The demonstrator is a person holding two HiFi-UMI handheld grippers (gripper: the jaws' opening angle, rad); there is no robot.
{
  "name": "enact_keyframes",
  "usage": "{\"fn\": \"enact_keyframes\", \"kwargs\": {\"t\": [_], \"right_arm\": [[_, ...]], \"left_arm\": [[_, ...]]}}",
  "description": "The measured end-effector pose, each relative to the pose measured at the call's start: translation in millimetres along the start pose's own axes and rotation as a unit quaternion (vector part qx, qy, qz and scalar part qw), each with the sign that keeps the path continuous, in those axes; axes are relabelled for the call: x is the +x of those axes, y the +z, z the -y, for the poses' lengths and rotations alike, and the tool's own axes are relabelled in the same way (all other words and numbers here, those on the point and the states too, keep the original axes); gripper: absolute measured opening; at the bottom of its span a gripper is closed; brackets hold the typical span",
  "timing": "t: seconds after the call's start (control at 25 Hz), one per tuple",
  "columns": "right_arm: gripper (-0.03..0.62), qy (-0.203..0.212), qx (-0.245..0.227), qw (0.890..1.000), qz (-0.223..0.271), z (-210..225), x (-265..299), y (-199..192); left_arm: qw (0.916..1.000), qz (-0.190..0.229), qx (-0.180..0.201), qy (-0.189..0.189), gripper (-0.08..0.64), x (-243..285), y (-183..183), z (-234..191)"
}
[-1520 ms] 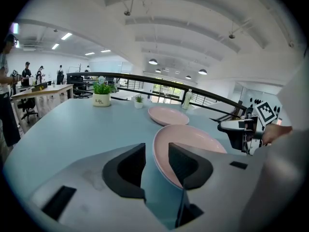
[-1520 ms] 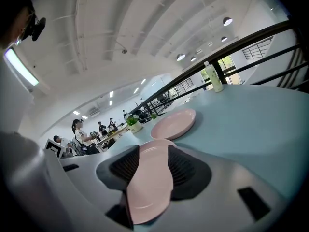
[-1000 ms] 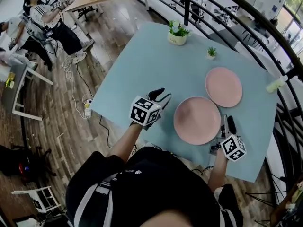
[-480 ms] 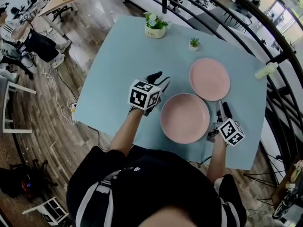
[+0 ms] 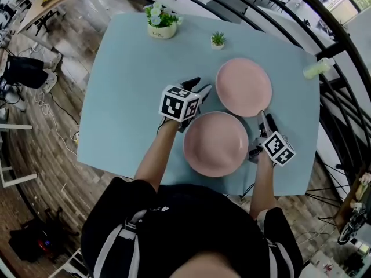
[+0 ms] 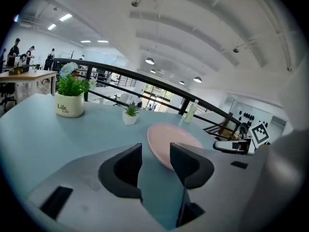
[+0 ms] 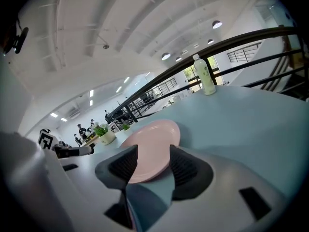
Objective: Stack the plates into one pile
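Observation:
Two pink plates lie side by side on the light blue table (image 5: 127, 80): a near plate (image 5: 215, 143) and a far plate (image 5: 244, 87). My left gripper (image 5: 194, 88) hovers at the near plate's upper left, pointing at the far plate (image 6: 171, 140). It is open, with nothing between the jaws (image 6: 155, 161). My right gripper (image 5: 264, 119) sits just right of the near plate, tips close to the far plate's lower right rim. It is open (image 7: 153, 166), and the far plate (image 7: 154, 139) shows beyond the jaws.
A white flower pot (image 5: 160, 23) and a small potted plant (image 5: 218, 39) stand at the table's far edge. A pale bottle (image 5: 317, 68) is at the far right corner. A black railing (image 5: 342, 97) curves round the right side. The near table edge runs under my arms.
Both grippers have moved forward past the near plate toward the far plate, the left one also drifting right. The plates have stayed where they were.

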State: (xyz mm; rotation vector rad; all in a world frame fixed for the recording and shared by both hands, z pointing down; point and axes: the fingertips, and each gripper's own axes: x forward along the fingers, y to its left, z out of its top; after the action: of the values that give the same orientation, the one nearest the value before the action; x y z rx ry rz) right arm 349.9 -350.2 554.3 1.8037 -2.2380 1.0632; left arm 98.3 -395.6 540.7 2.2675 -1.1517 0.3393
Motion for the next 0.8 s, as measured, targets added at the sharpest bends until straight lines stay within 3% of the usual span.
{"fn": "enact_keyframes", "kwargs": {"t": [0.4,0.8], "right_arm": [[0.219,-0.033,0.017,0.999,-0.034,24,19,-17],[0.207,-0.020,0.031,0.997,-0.064,25,34,-25]], "left_arm": [[0.9978,-0.049,-0.038,-0.025,0.170,49,-26,0],[0.9962,-0.068,-0.028,-0.048,0.169,76,-39,15]]}}
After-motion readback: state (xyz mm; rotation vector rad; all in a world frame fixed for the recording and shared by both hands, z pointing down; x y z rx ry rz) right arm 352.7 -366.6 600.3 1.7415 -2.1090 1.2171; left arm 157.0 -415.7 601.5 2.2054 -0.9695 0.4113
